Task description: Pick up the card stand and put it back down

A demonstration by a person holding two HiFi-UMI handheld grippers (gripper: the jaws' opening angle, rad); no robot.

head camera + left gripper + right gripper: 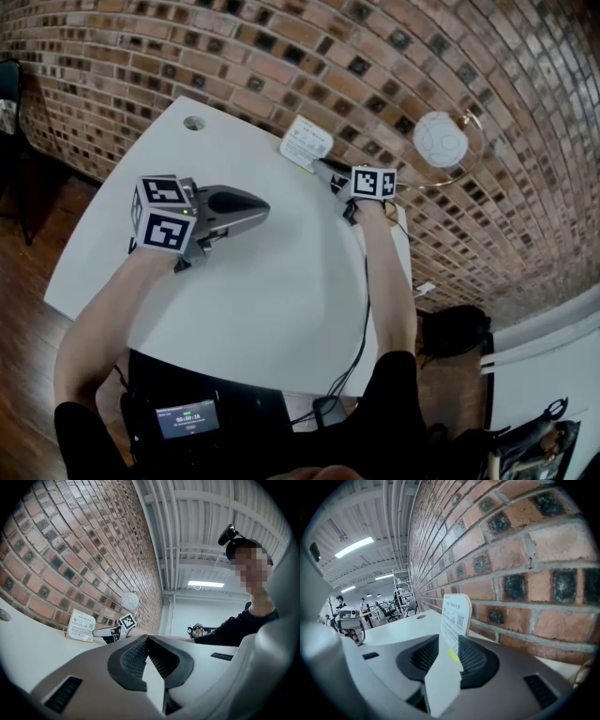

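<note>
The card stand [307,142], a small white printed card on a base, is at the far edge of the white table [272,291], close to the brick wall. My right gripper [326,171] reaches it from the near side. In the right gripper view the card stand [457,613] rises tilted between the ribbed pads, and my right gripper [451,639] is shut on its lower part. My left gripper [265,202] hovers over the table's left middle, shut and holding nothing; its jaws [147,638] meet at the tip. From there the card stand [82,626] shows far off, with the right gripper [110,632] beside it.
A brick wall [375,56] runs along the table's far side. A white globe on a wire ring [440,139] hangs by the wall at the right. A round cable hole [194,123] is at the table's back left. A cable [364,309] runs along my right arm.
</note>
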